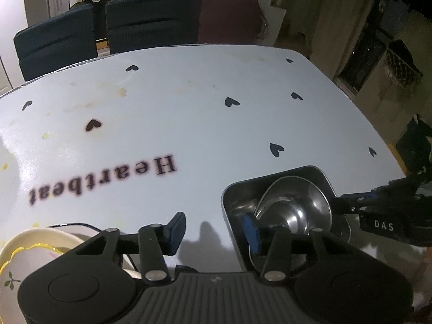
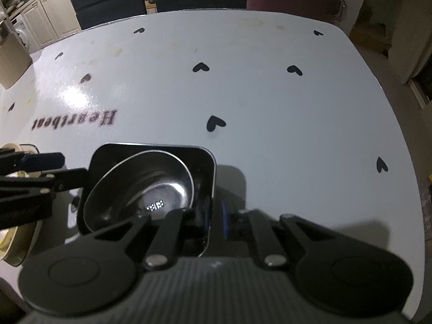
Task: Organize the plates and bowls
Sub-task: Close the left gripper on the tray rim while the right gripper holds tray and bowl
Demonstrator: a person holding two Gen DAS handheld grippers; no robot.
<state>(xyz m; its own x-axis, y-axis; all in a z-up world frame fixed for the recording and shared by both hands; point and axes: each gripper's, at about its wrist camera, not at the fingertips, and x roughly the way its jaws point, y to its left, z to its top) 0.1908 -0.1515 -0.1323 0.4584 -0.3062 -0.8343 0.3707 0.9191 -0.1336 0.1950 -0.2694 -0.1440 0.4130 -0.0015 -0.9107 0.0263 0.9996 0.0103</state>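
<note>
Left tongs (image 1: 213, 233) stand about half open in the left wrist view, with nothing pressed between the pads. The left pad (image 1: 175, 232) hangs over the bare white tabletop (image 1: 216, 124), while the right pad (image 1: 252, 233) reaches over the near left wall of a square steel tray (image 1: 229, 197) and sits at the rim of the round steel bowl (image 1: 294, 205) that lies tilted inside the tray. The tray rests on the near right part of the tabletop. From the right, the right tongs (image 1: 343, 202) meet the right side of the tray. At the near left corner lies a cream plate (image 1: 35, 245) with a yellow wavy rim. Far behind the tabletop stand dark chairs (image 1: 151, 21).

Seen in the right wrist view, the right tongs (image 2: 213, 216) are almost closed and they pinch the near right wall of the steel tray (image 2: 151, 148), one pad inside and one pad (image 2: 223, 220) outside. The steel bowl (image 2: 143, 186) leans in the tray, just left of the grip. The left tongs (image 2: 56, 171) come in from the left, near the left wall of the tray, and the cream plate (image 2: 16, 232) shows below them at the left edge. Black hearts and the word "Heartbeat" (image 2: 75, 121) are printed on the tabletop (image 2: 270, 102).
</note>
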